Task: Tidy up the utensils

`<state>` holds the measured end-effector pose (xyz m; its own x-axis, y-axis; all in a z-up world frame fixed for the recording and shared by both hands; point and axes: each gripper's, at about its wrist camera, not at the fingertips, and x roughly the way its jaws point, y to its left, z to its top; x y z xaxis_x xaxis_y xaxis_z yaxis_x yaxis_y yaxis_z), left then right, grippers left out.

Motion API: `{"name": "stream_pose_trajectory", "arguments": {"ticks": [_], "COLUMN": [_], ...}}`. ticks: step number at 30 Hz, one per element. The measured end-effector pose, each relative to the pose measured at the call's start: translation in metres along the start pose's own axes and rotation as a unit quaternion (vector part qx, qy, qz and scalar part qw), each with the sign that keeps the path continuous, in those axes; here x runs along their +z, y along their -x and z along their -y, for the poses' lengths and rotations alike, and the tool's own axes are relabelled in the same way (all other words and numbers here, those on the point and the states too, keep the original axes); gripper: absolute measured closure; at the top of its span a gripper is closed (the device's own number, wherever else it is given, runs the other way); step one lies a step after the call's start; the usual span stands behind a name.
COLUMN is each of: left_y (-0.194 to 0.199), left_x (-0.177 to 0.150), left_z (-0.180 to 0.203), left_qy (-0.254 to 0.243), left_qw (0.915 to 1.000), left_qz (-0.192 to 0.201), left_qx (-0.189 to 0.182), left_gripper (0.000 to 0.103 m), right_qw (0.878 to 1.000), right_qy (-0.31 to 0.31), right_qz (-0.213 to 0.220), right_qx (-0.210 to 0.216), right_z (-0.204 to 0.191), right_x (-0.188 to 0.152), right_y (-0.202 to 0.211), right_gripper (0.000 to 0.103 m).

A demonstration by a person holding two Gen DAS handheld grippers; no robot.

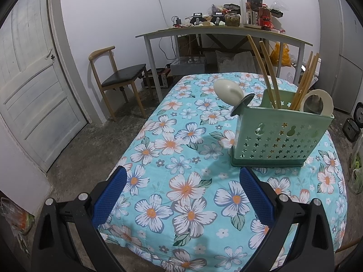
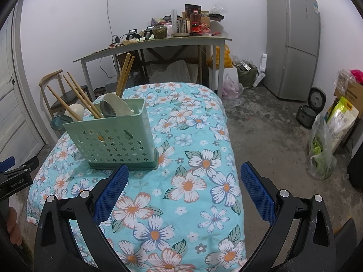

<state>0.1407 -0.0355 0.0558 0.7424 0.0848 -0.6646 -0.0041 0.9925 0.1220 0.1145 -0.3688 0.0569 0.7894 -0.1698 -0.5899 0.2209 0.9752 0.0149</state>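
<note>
Bench (image 1: 181, 204): covered by a turquoise cloth printed with white and orange flowers; bare of loose utensils on the near half.

Fridge (image 2: 292, 43): grey, two doors, against the far wall to my right.

Door (image 1: 34, 79): white, panelled, far left.

Desk (image 2: 154, 45): against the back wall beyond the bench, its top crowded with jars, bottles and boxes.

Chair (image 1: 118, 77): wooden frame, dark seat, between door and desk.

Caddy (image 1: 281, 133): green plastic, star-shaped holes in its side, standing upright on the bench, ahead and right of my left tool, ahead and left of my right one. All utensils in view sit in it.

Chopsticks (image 1: 267, 72): wooden, several, leaning out of the caddy in two loose bunches.

Spoons (image 1: 229, 93): pale, deep-bowled; one sticks out past the caddy's left end, others rest at the right end. Exact count unclear.

Left tool (image 1: 182, 176): blue-padded fingers spread wide, nothing between them, hovering over the cloth near the bench's edge.

Right tool (image 2: 185, 174): likewise wide and empty, above the cloth just short of the caddy's base.
</note>
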Motion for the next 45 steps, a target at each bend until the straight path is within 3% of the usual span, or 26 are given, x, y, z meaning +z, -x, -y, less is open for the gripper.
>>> {"name": "stream_pose_trajectory", "arguments": {"ticks": [45], "left_y": [-0.0003], "left_x": [-0.0003], "left_z": [-0.0056], "left_qy": [-0.004], "left_qw": [1.0000], "left_qz": [-0.005], "left_qx": [0.000], "left_gripper": [0.006], "right_qw": [1.000], "right_qy": [0.000], "right_qz": [-0.001], "right_qx": [0.000], "right_z": [-0.0027], "right_x": [0.0009], "right_y": [-0.0004], "right_gripper": [0.008]}}
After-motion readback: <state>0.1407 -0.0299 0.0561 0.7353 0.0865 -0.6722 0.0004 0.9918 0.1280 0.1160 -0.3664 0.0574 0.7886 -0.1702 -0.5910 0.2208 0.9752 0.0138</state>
